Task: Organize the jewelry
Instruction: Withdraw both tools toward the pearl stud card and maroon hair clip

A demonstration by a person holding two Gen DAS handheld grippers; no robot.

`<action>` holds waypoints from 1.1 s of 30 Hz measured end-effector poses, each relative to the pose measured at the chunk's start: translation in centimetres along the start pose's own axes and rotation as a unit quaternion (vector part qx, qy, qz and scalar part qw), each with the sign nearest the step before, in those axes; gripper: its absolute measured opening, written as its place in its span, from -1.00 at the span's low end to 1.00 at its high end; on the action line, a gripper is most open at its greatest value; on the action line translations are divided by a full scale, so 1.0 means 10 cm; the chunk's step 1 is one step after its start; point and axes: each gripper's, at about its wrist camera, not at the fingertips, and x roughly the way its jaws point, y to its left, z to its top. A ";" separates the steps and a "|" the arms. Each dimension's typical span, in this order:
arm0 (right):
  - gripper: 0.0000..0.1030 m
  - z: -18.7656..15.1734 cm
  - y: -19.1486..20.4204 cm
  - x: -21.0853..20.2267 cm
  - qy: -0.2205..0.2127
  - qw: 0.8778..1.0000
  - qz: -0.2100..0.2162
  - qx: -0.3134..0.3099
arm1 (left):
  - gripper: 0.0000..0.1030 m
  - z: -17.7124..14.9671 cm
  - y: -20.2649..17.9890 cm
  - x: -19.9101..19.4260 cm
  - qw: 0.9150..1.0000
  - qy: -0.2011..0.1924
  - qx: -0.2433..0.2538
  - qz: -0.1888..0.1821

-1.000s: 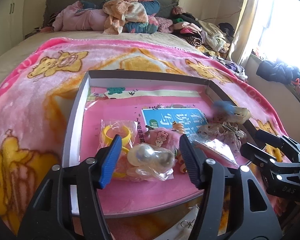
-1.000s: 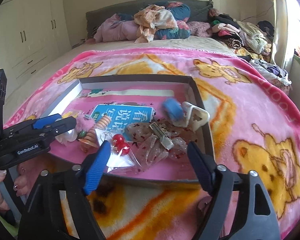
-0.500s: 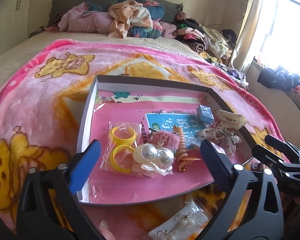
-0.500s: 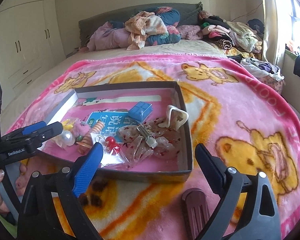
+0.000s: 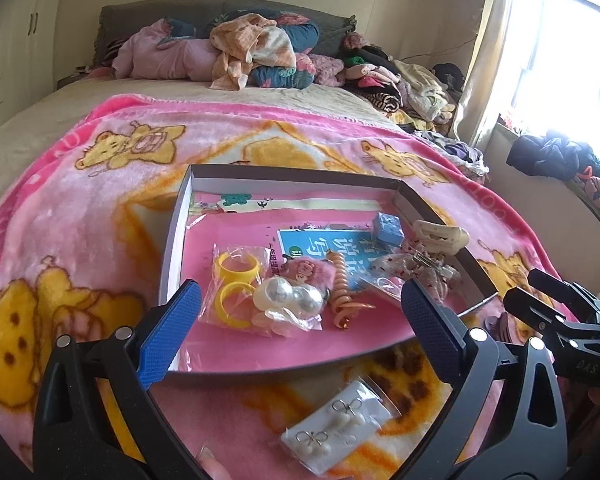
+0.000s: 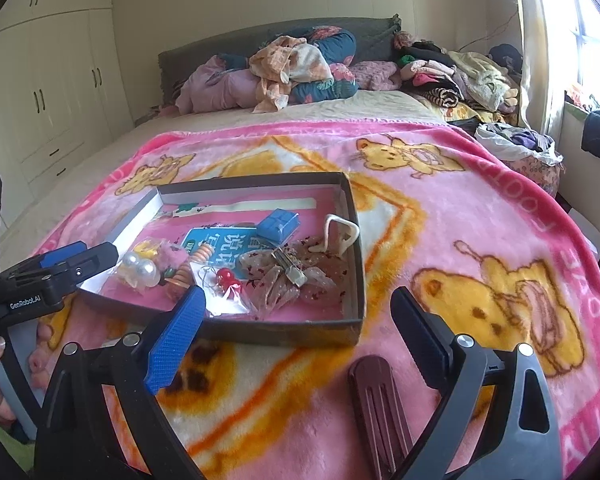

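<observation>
Most trinkets lay in the box (image 6: 356, 264), but both grippers (image 5: 296, 328) (image 6: 296, 332) gaped empty above an earring packet (image 5: 338, 428) and a comb (image 6: 376, 404) left outside.

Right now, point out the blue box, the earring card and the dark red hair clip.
blue box (image 6: 278, 222), right wrist view, its top face.
earring card (image 5: 338, 426), left wrist view, card's middle.
dark red hair clip (image 6: 374, 396), right wrist view, its ridged back.
</observation>
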 end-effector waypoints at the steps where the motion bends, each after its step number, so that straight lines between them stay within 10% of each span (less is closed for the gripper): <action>1: 0.77 -0.01 -0.01 -0.01 0.000 1.000 0.000 0.001 | 0.77 -0.01 -0.02 -0.02 1.000 -0.001 0.000 -0.002; 33: 0.78 -0.50 -0.41 -0.44 0.001 0.999 -0.045 0.026 | 0.77 -0.52 -0.42 -0.13 0.997 0.032 0.048 -0.044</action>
